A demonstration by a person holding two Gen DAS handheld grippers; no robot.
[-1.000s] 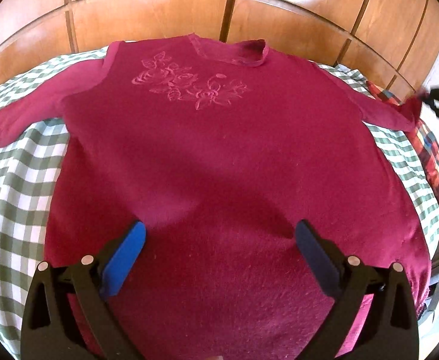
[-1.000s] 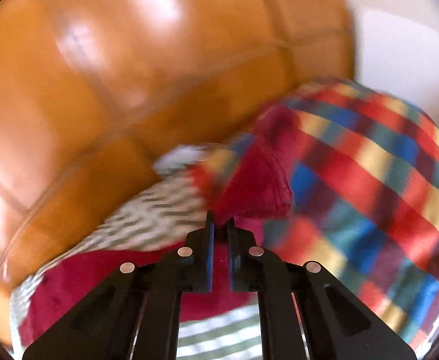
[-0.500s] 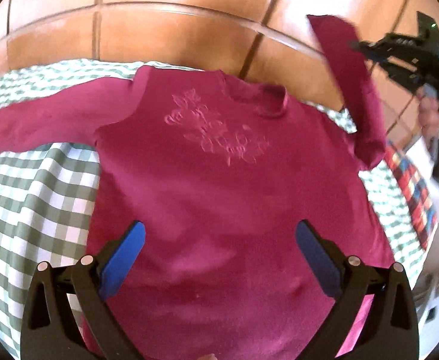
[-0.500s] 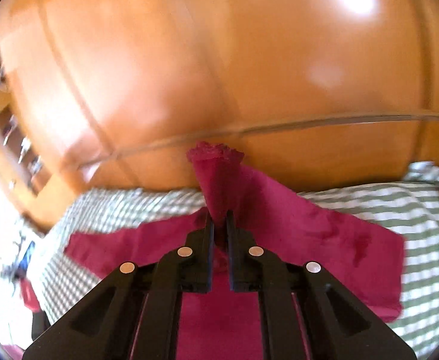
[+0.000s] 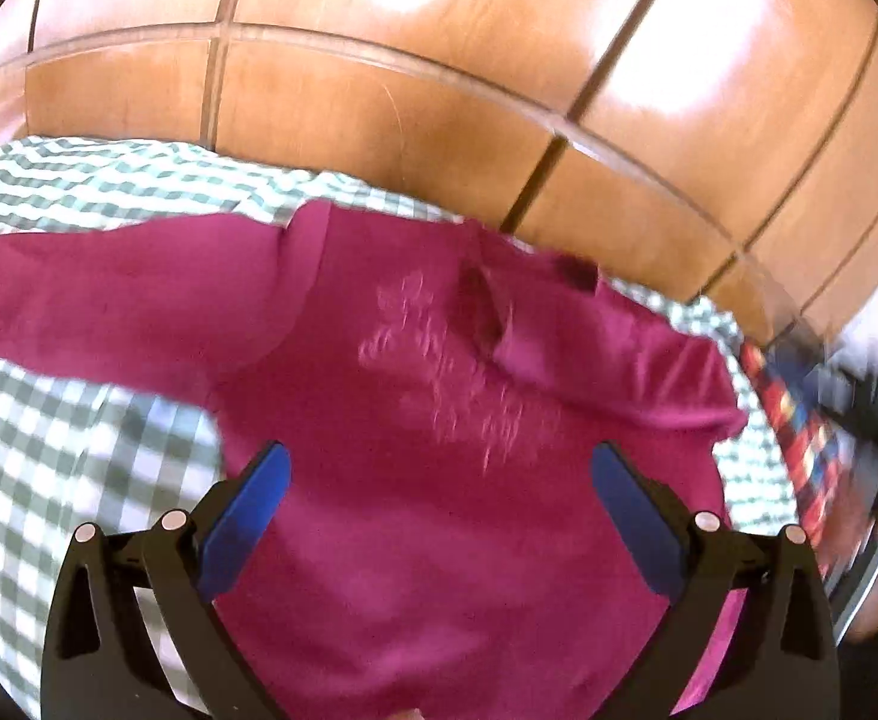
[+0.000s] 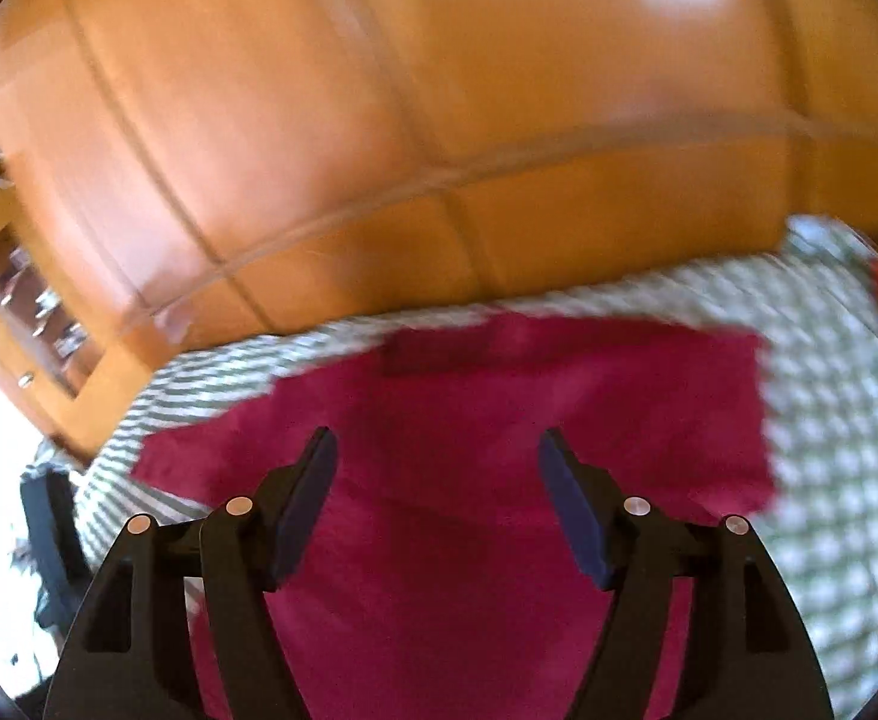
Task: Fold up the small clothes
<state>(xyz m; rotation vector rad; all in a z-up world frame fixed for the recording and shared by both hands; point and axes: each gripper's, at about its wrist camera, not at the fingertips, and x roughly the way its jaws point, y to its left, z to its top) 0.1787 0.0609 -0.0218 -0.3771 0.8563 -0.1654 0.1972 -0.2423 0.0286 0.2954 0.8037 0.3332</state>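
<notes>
Left wrist view looks down on a magenta sweater [image 5: 439,480] spread on a green-and-white checked cover [image 5: 37,456], with a wooden panelled headboard [image 5: 379,108] behind it. One sleeve [image 5: 109,300] stretches flat toward the left edge of the frame; the other sleeve [image 5: 559,330] lies folded inward across the chest, its end near the collar and beside the tone-on-tone embroidery [image 5: 439,372]. The left gripper [image 5: 439,474] hangs over the sweater's lower body with its blue-padded jaws spread wide and nothing between them. A plaid red-and-blue cloth [image 5: 799,450] shows at the right side of the bed, blurred.

Right wrist view — smeared by motion — shows the right gripper [image 6: 437,462] with jaws parted, released, holding no fabric. It points across the sweater [image 6: 499,450], which lies flat on the checked cover [image 6: 829,450] below the wooden headboard [image 6: 379,120]. Whether either gripper touches the cloth beneath it cannot be told.
</notes>
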